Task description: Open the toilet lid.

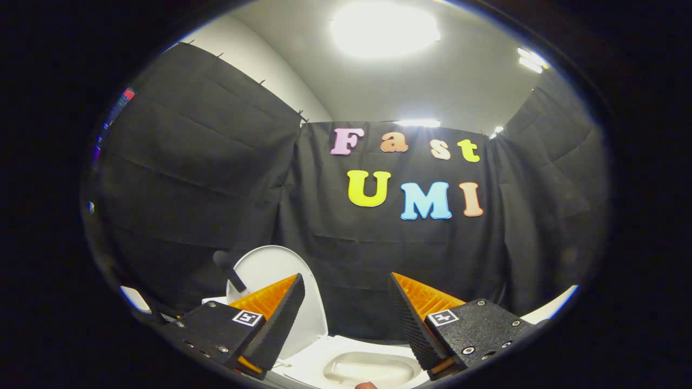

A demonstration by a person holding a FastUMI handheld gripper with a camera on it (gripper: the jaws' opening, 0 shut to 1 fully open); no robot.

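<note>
The white toilet lid [281, 270] stands raised, nearly upright, behind and partly hidden by my left finger. Below it the white seat [319, 356] and the open bowl [370, 367] lie between and just ahead of my fingers. My gripper [346, 294] is open, its fingers spread wide with nothing between them, held above the bowl's front and not touching the lid.
Black cloth [216, 178] walls the booth behind and on both sides of the toilet. A dark rod-like handle [230, 270] leans beside the lid's left edge. White surfaces [551, 305] show low at the far right and left.
</note>
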